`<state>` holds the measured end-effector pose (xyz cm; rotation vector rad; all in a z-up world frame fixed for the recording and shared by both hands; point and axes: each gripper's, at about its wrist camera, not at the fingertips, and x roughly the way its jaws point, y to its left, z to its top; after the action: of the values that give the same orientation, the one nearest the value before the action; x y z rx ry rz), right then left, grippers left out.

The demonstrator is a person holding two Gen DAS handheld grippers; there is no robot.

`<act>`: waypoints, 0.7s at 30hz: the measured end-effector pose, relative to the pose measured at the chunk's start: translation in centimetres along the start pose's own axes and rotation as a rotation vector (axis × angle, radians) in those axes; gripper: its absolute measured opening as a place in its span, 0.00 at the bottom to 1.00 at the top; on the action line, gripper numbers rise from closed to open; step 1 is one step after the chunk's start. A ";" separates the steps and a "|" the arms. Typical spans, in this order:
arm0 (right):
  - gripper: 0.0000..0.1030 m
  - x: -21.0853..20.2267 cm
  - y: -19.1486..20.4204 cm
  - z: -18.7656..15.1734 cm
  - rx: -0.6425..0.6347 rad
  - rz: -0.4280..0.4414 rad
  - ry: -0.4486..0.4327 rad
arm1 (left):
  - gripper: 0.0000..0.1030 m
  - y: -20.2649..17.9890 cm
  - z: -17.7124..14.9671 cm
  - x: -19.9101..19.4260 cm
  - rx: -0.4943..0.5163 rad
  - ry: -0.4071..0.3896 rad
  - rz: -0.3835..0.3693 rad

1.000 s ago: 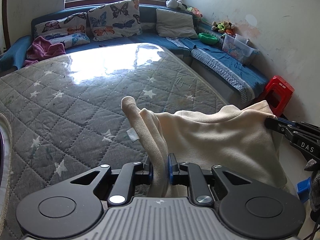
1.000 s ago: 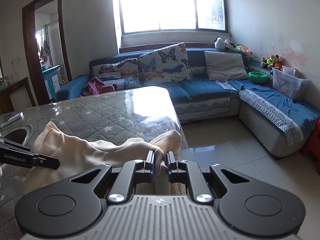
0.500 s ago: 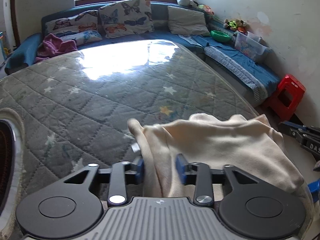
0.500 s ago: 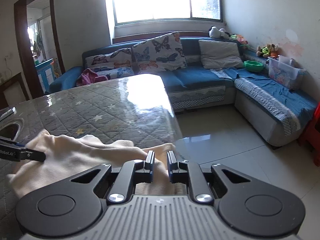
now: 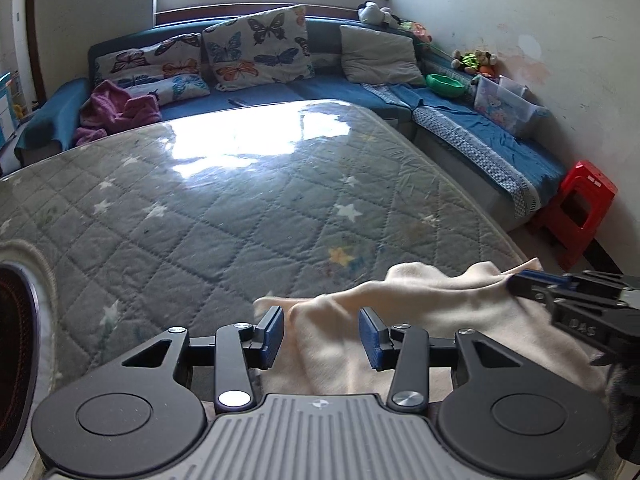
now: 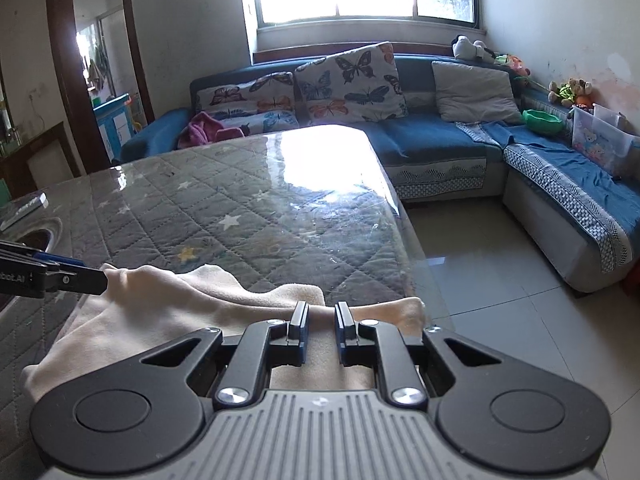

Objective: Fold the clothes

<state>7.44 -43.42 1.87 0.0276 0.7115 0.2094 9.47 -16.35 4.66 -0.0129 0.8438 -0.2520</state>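
L gripper (image 5: 321,334) is spread wide w/ the cloth (image 5: 420,320) lying loose between its blue pads, nothing pinched. R gripper (image 6: 321,322) is narrow, a small gap showing btwn its pads; we can't tell if it pinches the cloth edge or just sits over it.

The cloth, cream and soft, lies bunched at the near right corner of the table (image 6: 240,200), part of it close to the glass edge.

Risks as we judge them:
- Cloth near the edge could slide off onto the tile floor (image 6: 500,260) if R side lets go or drags outward; the glass top looks slick.
- One-sided hold: w/ L wide, any R pull will likely skew the fold and bunch it more.
- The two grippers sit near each other over the same cloth, so a quick regrasp could knock them together.

Room: lots of bare table ahead and to the left, toward the sofa (image 5: 280,92). The right edge is close, w/ a drop to the floor. On the far left, a round dish-like thing (image 5: 16,344) sits at the table's near side; we'd steer clear of it.
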 end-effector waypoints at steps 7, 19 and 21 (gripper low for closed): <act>0.18 1.2 0.1 -0.1 -0.013 -0.007 0.012 | 0.44 -1.4 0.6 1.5 0.029 0.001 -0.018; 0.28 -0.5 2.3 -0.4 -0.083 0.055 -0.001 | 0.44 -2.3 0.7 3.7 0.064 0.013 -0.014; 0.28 -0.2 2.9 -0.6 -0.104 0.061 0.010 | 0.44 -2.4 0.7 3.8 0.066 0.012 -0.013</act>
<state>6.35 -40.63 1.79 -0.0514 0.7096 0.3052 11.87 -19.54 2.60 0.0444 0.8473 -0.2925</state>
